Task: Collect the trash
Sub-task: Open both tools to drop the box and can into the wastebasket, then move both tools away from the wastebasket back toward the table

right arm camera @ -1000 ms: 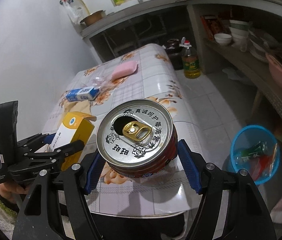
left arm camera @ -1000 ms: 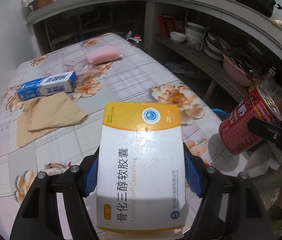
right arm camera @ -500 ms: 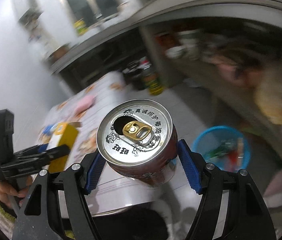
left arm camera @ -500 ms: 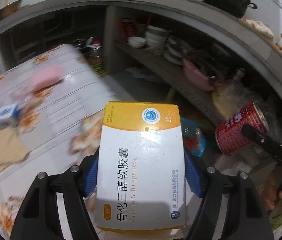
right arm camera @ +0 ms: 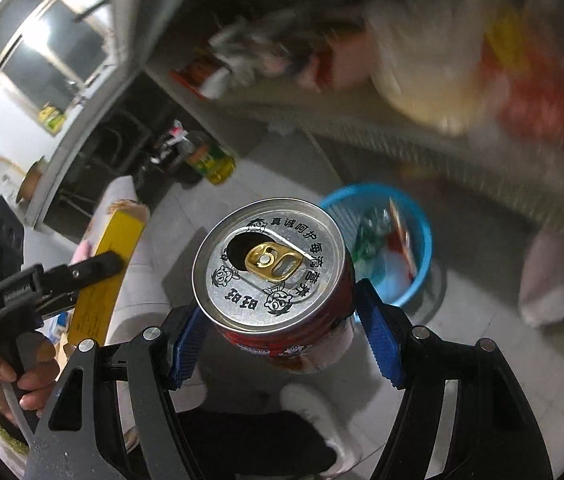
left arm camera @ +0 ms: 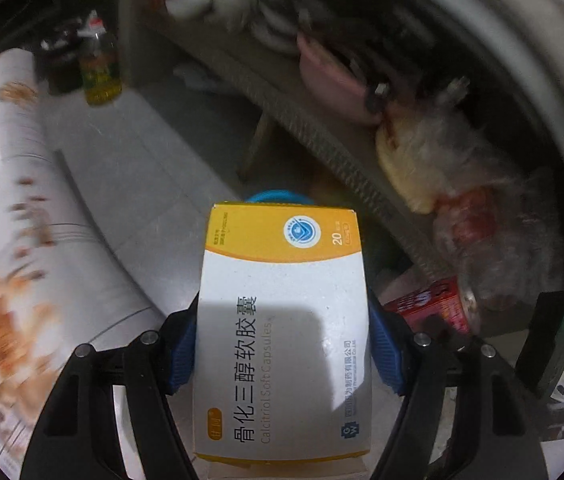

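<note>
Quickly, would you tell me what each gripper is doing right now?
Left gripper: closed on the medicine box.
Right gripper: closed on the opened red can.

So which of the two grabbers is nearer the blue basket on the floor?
Probably the right gripper: its can hangs beside the blue basket. The left gripper, gripping the pill box, sits farther left.

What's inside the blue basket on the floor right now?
The blue basket on the floor holds crumpled green and red wrappers plus pale scraps. The can in the right gripper hides its near-left part.
</note>
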`<state>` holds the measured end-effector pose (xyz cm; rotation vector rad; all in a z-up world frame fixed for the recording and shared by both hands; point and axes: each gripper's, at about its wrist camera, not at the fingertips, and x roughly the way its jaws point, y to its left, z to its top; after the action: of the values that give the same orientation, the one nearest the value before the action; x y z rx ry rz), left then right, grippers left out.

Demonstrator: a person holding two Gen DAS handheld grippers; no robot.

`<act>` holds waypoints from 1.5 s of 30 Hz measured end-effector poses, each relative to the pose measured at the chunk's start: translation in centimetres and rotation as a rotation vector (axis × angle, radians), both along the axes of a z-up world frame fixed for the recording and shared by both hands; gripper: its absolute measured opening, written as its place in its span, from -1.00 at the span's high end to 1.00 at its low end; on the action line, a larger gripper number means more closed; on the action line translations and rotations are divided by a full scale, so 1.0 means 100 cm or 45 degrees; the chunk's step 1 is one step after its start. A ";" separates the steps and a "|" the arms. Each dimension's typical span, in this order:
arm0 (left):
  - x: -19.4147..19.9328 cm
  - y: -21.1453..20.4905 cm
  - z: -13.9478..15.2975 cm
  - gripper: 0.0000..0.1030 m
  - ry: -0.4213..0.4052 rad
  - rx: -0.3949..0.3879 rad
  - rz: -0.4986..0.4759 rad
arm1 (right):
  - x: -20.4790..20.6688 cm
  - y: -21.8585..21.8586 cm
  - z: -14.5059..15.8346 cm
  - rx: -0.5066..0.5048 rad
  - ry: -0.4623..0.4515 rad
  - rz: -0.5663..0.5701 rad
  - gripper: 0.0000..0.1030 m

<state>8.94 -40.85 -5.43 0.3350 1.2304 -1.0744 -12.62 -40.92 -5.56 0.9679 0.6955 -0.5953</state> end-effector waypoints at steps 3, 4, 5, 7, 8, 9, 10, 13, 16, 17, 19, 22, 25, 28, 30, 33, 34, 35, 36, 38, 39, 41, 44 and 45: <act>0.000 -0.033 -0.026 -0.35 0.008 0.079 -0.014 | 0.011 -0.019 -0.042 0.108 0.031 -0.023 -0.29; 0.000 -0.044 -0.033 -0.35 0.013 0.094 -0.013 | 0.014 -0.024 -0.052 0.132 0.045 -0.029 -0.29; 0.001 -0.056 -0.040 -0.36 0.022 0.106 -0.011 | 0.019 -0.031 -0.063 0.158 0.057 -0.034 -0.30; 0.002 -0.077 -0.050 -0.54 0.061 0.095 -0.020 | 0.027 -0.045 -0.084 0.210 0.071 -0.047 -0.34; 0.004 -0.085 -0.053 -0.71 0.067 0.086 -0.025 | 0.033 -0.051 -0.096 0.237 0.087 -0.057 -0.39; 0.005 -0.092 -0.055 -0.74 0.054 0.079 -0.014 | 0.037 -0.054 -0.103 0.251 0.099 -0.061 -0.42; 0.009 -0.095 -0.055 -0.75 0.039 0.076 0.003 | 0.042 -0.058 -0.112 0.265 0.114 -0.062 -0.43; 0.013 -0.102 -0.054 -0.76 0.066 0.054 0.030 | 0.049 -0.061 -0.129 0.292 0.151 -0.081 -0.43; 0.014 -0.094 -0.045 -0.76 0.115 0.011 0.033 | 0.041 -0.055 -0.126 0.300 0.111 -0.104 -0.44; 0.014 -0.090 -0.041 -0.76 0.112 0.001 0.029 | 0.037 -0.053 -0.125 0.291 0.108 -0.109 -0.45; 0.012 -0.079 -0.029 -0.76 0.098 -0.037 0.016 | 0.028 -0.046 -0.119 0.274 0.107 -0.114 -0.45; 0.009 -0.064 -0.015 -0.76 0.070 -0.073 0.001 | 0.015 -0.040 -0.113 0.252 0.110 -0.124 -0.45; 0.006 -0.045 -0.001 -0.76 0.057 -0.104 -0.005 | 0.005 -0.036 -0.104 0.221 0.120 -0.126 -0.45; 0.002 -0.021 0.014 -0.76 0.057 -0.141 -0.001 | 0.003 -0.030 -0.090 0.165 0.135 -0.118 -0.46; -0.001 -0.002 0.026 -0.76 0.043 -0.182 0.003 | 0.006 -0.021 -0.073 0.103 0.145 -0.093 -0.50; -0.006 0.027 0.041 -0.76 0.014 -0.241 0.000 | 0.013 -0.007 -0.045 0.000 0.161 -0.043 -0.58; -0.008 0.042 0.047 -0.76 -0.005 -0.272 0.005 | 0.017 0.001 -0.030 -0.057 0.169 -0.017 -0.61; -0.009 0.060 0.054 -0.76 -0.023 -0.297 0.024 | 0.022 0.008 -0.018 -0.113 0.179 0.007 -0.67; -0.009 0.073 0.058 -0.76 -0.033 -0.304 0.042 | 0.026 0.013 -0.008 -0.160 0.184 0.025 -0.75; -0.006 0.101 0.065 -0.76 -0.044 -0.310 0.064 | 0.035 0.032 0.023 -0.307 0.196 0.067 -0.85; -0.004 0.121 0.070 -0.76 -0.063 -0.307 0.082 | 0.035 0.039 0.032 -0.352 0.196 0.081 -0.85; -0.001 0.152 0.074 -0.76 -0.106 -0.311 0.123 | 0.045 0.059 0.057 -0.481 0.216 0.115 -0.85; 0.007 0.210 0.081 -0.76 -0.184 -0.322 0.236 | 0.061 0.085 0.080 -0.698 0.331 0.072 -0.85; 0.009 0.229 0.081 -0.76 -0.199 -0.321 0.283 | 0.065 0.092 0.083 -0.747 0.356 0.066 -0.85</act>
<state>9.86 -17.98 2.67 0.0836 0.9558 -0.9780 -6.11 -31.70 2.78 0.3229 0.7307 -0.8384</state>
